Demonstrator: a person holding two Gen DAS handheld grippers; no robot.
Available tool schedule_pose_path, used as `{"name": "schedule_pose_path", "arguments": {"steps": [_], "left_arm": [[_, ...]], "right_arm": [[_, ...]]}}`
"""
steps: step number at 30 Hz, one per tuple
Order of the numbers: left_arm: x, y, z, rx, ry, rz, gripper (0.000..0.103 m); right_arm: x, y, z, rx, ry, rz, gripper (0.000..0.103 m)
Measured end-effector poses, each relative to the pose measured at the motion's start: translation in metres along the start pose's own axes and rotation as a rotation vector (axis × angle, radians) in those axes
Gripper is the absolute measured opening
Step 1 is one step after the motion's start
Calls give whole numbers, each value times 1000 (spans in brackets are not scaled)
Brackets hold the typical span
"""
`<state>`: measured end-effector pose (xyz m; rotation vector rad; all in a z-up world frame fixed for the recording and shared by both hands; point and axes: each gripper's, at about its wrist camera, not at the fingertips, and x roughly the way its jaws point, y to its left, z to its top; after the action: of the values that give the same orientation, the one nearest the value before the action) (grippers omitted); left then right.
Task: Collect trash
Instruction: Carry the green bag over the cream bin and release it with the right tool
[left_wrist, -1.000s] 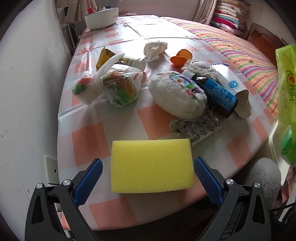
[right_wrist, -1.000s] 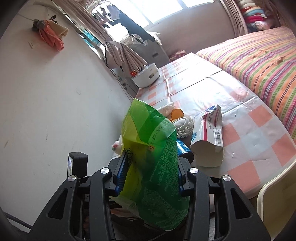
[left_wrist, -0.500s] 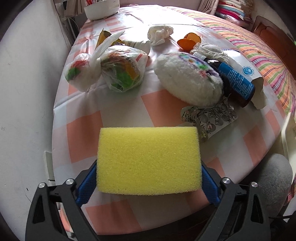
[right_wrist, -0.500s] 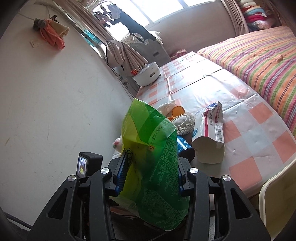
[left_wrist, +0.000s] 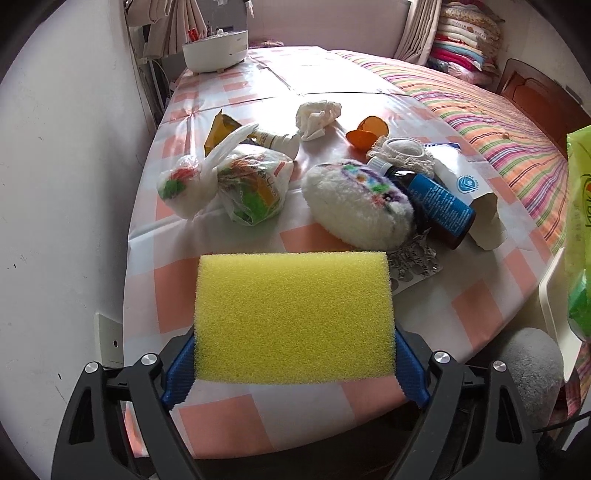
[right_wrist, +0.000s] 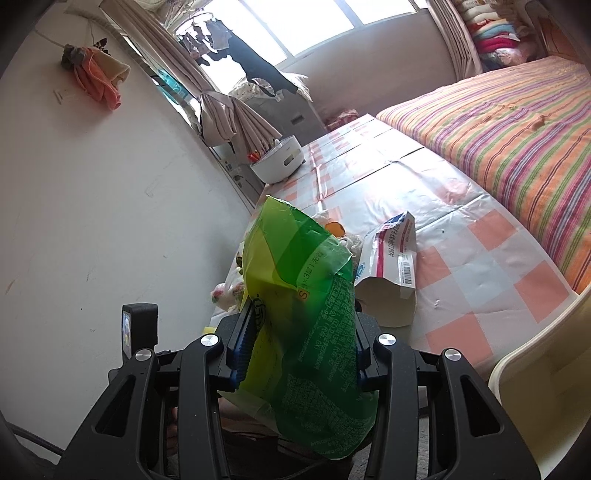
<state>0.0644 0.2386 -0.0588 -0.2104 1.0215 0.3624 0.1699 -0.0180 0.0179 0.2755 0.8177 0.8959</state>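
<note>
**Sponge and green bag, both gripped**

The left gripper (left_wrist: 294, 363) is clamping a yellow sponge (left_wrist: 293, 317) between its blue fingers (left_wrist: 181, 365), above the near edge of the checked surface (left_wrist: 325, 240). The right gripper (right_wrist: 301, 345) is pinching a green plastic bag (right_wrist: 306, 332). Lying beyond the sponge: knotted bags (left_wrist: 229, 181), a fluffy white pad (left_wrist: 358, 206), a blue-labelled bottle (left_wrist: 436, 199), a crumpled tissue (left_wrist: 317, 114), orange peel (left_wrist: 367, 132).

A: What does the left gripper (left_wrist: 294, 363) have?
B: A yellow sponge (left_wrist: 293, 318), pressed between both blue pads.
A: And beyond it on the checked surface (left_wrist: 159, 288)?
B: Two knotted plastic bags (left_wrist: 229, 182), a fluffy white pouch (left_wrist: 356, 205), a blue-labelled bottle (left_wrist: 430, 197), crumpled tissue (left_wrist: 317, 115).
</note>
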Motion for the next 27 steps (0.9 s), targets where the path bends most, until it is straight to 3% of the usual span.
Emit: {"name": "schedule_pose_path", "arguments": {"steps": [12,27], "left_arm": [[-39,-42,1,71,-75,-92,85],[-63,-126,-1,235,-105,-223,85]], "right_arm": [[-40,-23,-7,30,-68,-104,40],[-114,-78,-29,119,-168,-316,40]]}}
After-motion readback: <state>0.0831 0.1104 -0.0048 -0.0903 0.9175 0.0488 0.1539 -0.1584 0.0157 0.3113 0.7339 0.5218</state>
